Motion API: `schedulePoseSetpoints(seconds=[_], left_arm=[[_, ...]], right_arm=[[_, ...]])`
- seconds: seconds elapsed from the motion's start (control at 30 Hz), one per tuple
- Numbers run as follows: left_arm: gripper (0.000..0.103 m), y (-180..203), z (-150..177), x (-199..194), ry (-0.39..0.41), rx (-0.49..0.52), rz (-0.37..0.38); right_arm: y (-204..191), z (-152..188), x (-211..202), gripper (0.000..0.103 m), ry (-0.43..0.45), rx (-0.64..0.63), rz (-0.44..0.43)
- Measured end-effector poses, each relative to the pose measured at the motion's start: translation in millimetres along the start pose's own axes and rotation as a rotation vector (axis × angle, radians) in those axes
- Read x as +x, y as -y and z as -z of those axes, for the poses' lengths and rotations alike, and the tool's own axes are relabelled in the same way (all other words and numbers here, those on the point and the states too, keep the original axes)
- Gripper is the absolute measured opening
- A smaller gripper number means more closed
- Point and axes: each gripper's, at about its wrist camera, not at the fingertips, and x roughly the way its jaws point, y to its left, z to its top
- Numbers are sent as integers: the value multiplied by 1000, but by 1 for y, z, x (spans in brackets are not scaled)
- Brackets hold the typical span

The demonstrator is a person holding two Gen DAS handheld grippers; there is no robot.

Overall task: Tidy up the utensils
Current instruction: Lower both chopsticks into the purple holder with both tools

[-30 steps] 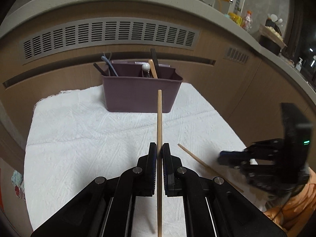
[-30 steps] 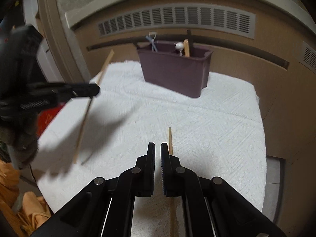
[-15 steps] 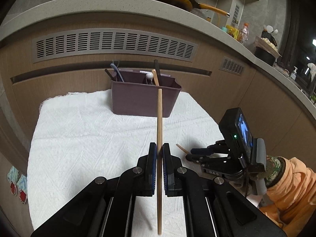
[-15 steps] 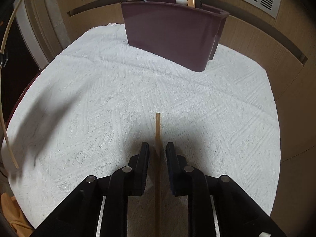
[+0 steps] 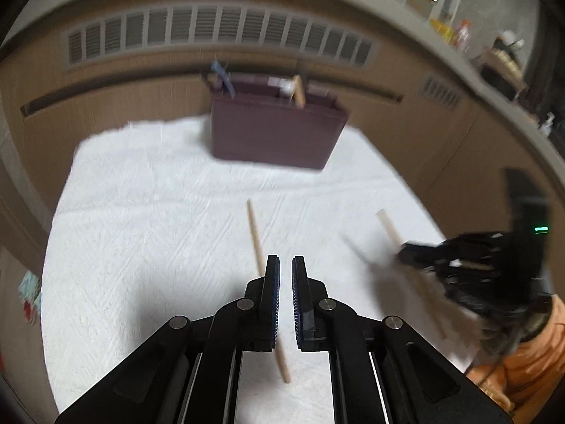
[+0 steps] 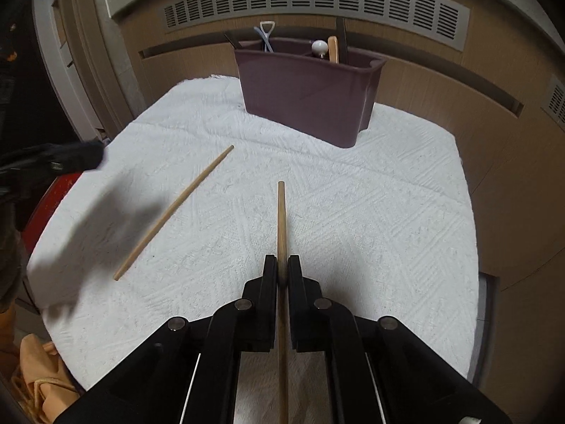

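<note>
A wooden chopstick (image 5: 256,236) (image 6: 176,208) lies loose on the white towel (image 5: 159,212) (image 6: 388,194). My left gripper (image 5: 286,265) hovers just above it, shut with only a slit between the pads and nothing in them; in the right wrist view the left gripper (image 6: 88,152) is a dark blur clear of that stick. My right gripper (image 6: 281,265) is shut on a second chopstick (image 6: 281,212), which points toward the purple caddy (image 6: 307,95) (image 5: 275,134). In the left wrist view the right gripper (image 5: 406,252) holds that chopstick (image 5: 388,229) slightly off the towel.
The caddy stands at the towel's far edge with several utensils upright in it. Behind it runs a wooden cabinet front with a vent grille (image 6: 317,3). An orange sleeve (image 5: 522,364) is at lower right, orange cloth (image 6: 39,381) at lower left. The towel's edges drop off on both sides.
The chopstick once upright in my left gripper now lies on the towel. My right gripper opened around the other chopstick, closed on it and raised it.
</note>
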Motion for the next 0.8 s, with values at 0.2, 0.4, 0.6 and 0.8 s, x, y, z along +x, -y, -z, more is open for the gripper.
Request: schedulePoseSetpoints(seconds=[0.2,0.4,0.6,0.8], left_arm=[[10,-9,-20,65,-203,-71,-38],[25,-8,-45,105,-282,-61,-164],[27,0,-53,129,-286,-1,-222],[5,12,-30,115,-190,64,-163]], right_arm=[[-6,1,-9,6,39,-9,-30],[-5,2,-8,6,58,0,-58],[3,6,-6,6,56,28,-69],[4,8,-10,6,69,54,-76]])
